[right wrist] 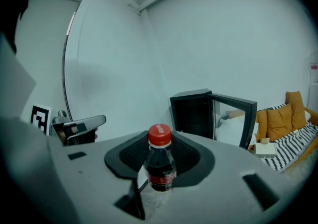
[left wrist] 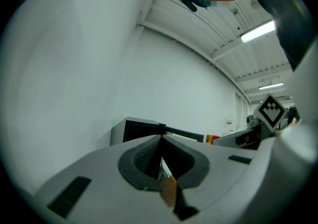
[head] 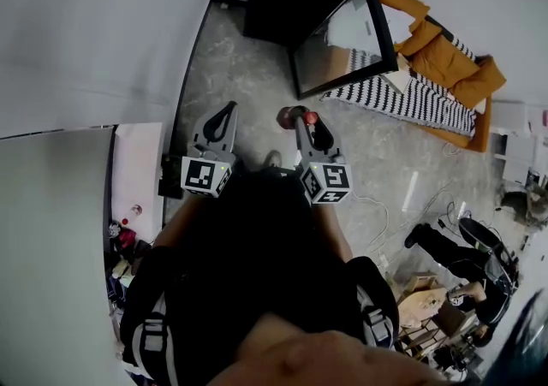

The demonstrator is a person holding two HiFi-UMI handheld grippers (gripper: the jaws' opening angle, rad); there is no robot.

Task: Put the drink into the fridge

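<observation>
**A:** Nearest the viewer, what do the two grippers show?

**B:** The left gripper (head: 228, 112) has its jaws pressed together with nothing between them. The right gripper (head: 300, 119) is clamped on the drink, a small dark bottle (right wrist: 160, 166) with a red cap (right wrist: 159, 135), held upright between its pads.

**A:** Where is the drink relative to its goal?

**B:** It is carried in the air above the grey floor (head: 240, 76), well apart from the fridge (right wrist: 191, 113). The fridge stands farther off, on the floor by the white wall (right wrist: 223, 44).

**A:** And the fridge itself?

**B:** Its glass door (right wrist: 233, 118) stands open, swung to the right. The inside is dark, and whether anything is on its shelves cannot be told.

**A:** How far along is the task?

**B:** By my judgement, about midway. The drink is grasped and the door is open. What is left is the approach, setting the bottle inside and letting go of it.
</observation>
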